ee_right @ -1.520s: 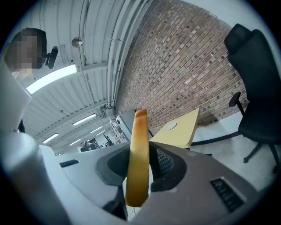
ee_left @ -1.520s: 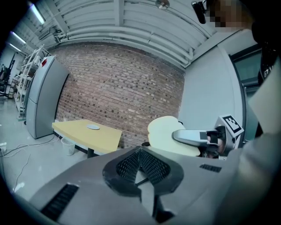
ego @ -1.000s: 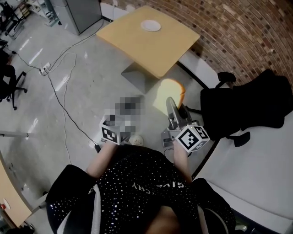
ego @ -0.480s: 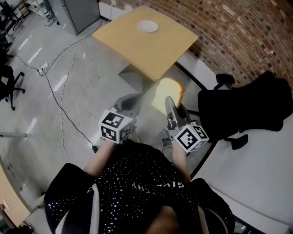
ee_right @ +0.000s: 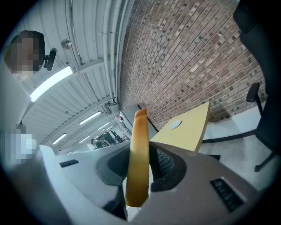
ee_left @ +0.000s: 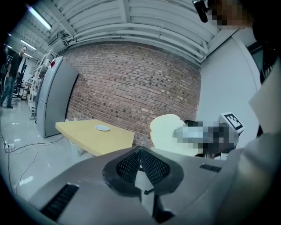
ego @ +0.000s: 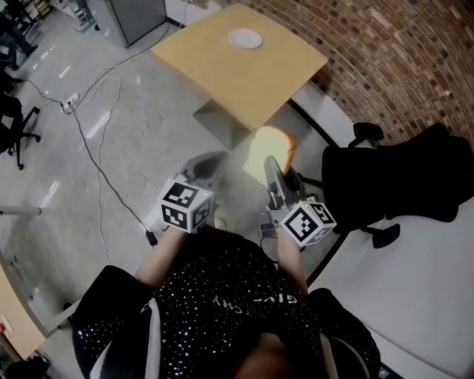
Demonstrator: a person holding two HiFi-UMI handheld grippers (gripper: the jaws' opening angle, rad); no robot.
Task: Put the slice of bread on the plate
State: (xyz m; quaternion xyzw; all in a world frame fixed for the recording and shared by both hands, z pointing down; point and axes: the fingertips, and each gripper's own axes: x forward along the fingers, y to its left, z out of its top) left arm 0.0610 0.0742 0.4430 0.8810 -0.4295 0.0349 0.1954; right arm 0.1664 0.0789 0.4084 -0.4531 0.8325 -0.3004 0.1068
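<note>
A slice of bread (ego: 266, 148) with a tan crust stands on edge in my right gripper (ego: 272, 164), whose jaws are shut on it; in the right gripper view the bread slice (ee_right: 137, 158) rises edge-on between the jaws of the right gripper (ee_right: 140, 173). The white plate (ego: 244, 38) lies on the far part of the yellow table (ego: 252, 78), well ahead of both grippers. My left gripper (ego: 209, 161) hangs beside the right one, shut and holding nothing. In the left gripper view its tips (ee_left: 140, 151) meet, with the bread (ee_left: 169, 132), table (ee_left: 96, 137) and plate (ee_left: 102, 128) beyond.
A black office chair (ego: 400, 178) stands to the right, near the brick wall (ego: 385, 59). Cables (ego: 96, 141) trail over the grey floor at left. A grey cabinet (ego: 137, 15) stands at the back left. The table's metal base (ego: 222, 122) lies between me and the tabletop.
Both grippers have edged forward toward the table. The bread stays clamped in the right gripper.
</note>
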